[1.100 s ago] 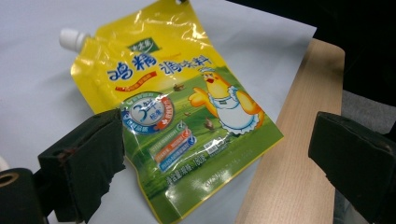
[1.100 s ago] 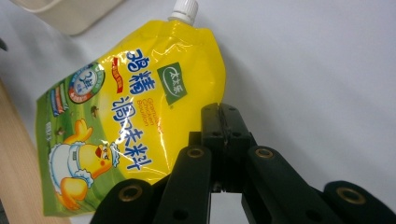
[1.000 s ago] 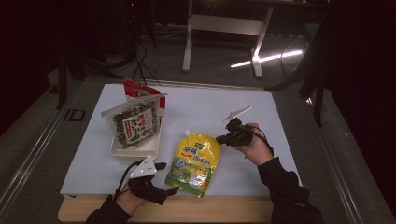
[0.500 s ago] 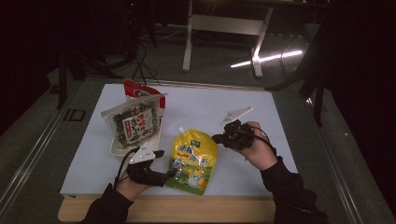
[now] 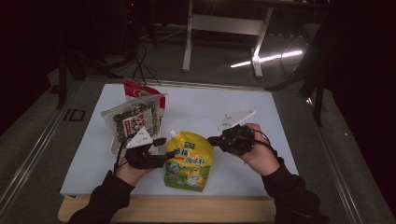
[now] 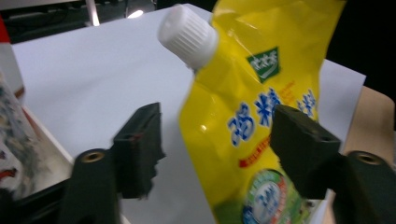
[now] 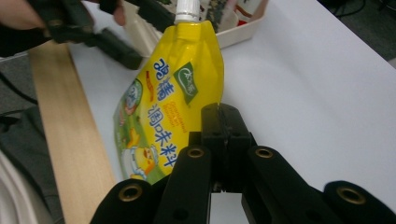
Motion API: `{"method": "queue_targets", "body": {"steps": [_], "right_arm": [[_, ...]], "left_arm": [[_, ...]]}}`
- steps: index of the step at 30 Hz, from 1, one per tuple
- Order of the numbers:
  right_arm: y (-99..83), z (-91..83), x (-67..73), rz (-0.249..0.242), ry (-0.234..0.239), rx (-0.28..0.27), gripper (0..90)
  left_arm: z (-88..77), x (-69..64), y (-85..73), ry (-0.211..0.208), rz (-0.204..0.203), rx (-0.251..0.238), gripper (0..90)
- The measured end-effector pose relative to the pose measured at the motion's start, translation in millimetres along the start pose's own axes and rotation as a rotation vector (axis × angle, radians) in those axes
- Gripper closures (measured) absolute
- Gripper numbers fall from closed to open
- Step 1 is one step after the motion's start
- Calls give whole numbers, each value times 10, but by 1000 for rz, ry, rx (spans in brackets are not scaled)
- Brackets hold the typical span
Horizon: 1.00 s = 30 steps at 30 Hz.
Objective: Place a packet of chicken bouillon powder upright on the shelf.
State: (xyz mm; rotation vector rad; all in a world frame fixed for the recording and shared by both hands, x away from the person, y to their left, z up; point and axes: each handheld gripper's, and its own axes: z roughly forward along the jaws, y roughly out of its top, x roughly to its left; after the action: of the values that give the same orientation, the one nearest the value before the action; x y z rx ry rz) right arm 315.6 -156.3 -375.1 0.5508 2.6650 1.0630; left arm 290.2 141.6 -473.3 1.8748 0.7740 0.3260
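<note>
Left gripper view: yellow pouch (image 6: 252, 121) sits between the gaping left tongs (image 6: 229, 149); right tongs (image 7: 224, 135) pressed together, empty.

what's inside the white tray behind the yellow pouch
Two snack packets stand in the white tray: a dark seaweed packet in front, a red packet behind it. The tray's floor is covered.

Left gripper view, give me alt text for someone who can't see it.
A yellow spout pouch with a white ribbed cap lies on a white table, its left edge between the left gripper's two open black jaws.
</note>
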Motion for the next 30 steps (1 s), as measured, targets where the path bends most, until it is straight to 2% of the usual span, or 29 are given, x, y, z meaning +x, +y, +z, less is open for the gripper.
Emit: {"method": "queue_targets", "body": {"steps": [1,3,4,6,7,11,13,16,18,22,26,28,30], "right_arm": [[0,0,0,0,0,0,900],[11,-14,16,-7,9,-7,900],[11,-16,21,-7,9,-8,900],[12,-18,24,-12,11,-8,900],[10,-20,29,-14,13,-10,900],[6,-21,33,-12,18,-9,900],[-6,-25,25,-1,17,-12,900],[-22,-32,16,3,23,-19,900],[-30,-34,14,8,24,-21,900],[-44,-37,13,14,28,-25,900],[-49,-37,9,23,39,-29,897],[-66,-6,-12,36,52,-19,817],[-79,19,-14,40,53,-13,804]], "left_arm": [[2,9,10,-14,2,0,390],[12,21,17,-14,4,10,468],[14,30,15,-28,8,12,507],[23,32,5,-20,37,26,526],[23,37,-5,-32,38,21,599],[1,43,-24,-32,48,-4,666],[-30,68,-22,-46,46,-13,768],[-52,75,-20,-59,52,-14,863],[-55,74,-21,-67,54,-15,882],[-72,52,-35,-83,85,-26,900],[-83,51,-49,-81,101,-41,900],[-89,59,-60,-86,100,-51,900],[-94,67,-67,-89,100,-54,900]]}}
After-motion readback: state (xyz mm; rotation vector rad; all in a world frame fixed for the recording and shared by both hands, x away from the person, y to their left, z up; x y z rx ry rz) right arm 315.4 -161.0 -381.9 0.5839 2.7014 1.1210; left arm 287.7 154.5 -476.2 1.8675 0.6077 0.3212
